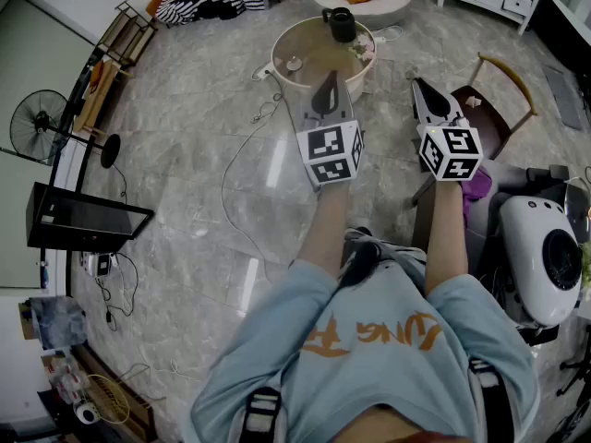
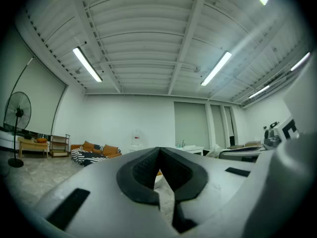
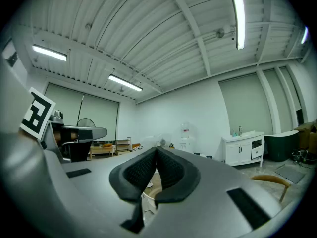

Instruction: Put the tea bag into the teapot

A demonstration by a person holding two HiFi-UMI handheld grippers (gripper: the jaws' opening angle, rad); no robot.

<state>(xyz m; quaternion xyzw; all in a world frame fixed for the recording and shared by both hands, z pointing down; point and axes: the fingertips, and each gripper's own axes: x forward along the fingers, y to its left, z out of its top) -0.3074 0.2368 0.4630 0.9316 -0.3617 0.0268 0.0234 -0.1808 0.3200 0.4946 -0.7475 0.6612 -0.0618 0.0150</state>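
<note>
A dark teapot (image 1: 340, 24) is seen standing at the far edge of a round beige-topped counter (image 1: 319, 49) with a white rim. A small pale object (image 1: 294, 63) is set near the counter's left edge, apart from the teapot. It is too small for it to be told whether it is the tea bag.

In the head view the left gripper (image 1: 330, 79) is held up before the counter's near edge. The right gripper (image 1: 420, 86) is held off the counter's right edge, above the grey marble floor (image 1: 203, 201) and near a wooden chair (image 1: 503, 72).

In the left gripper view the dark ribbed fingers (image 2: 142, 168) are pressed together at the tips, with nothing caught between them. In the right gripper view the fingers (image 3: 139, 171) are likewise closed tip to tip, and nothing is gripped.
</note>
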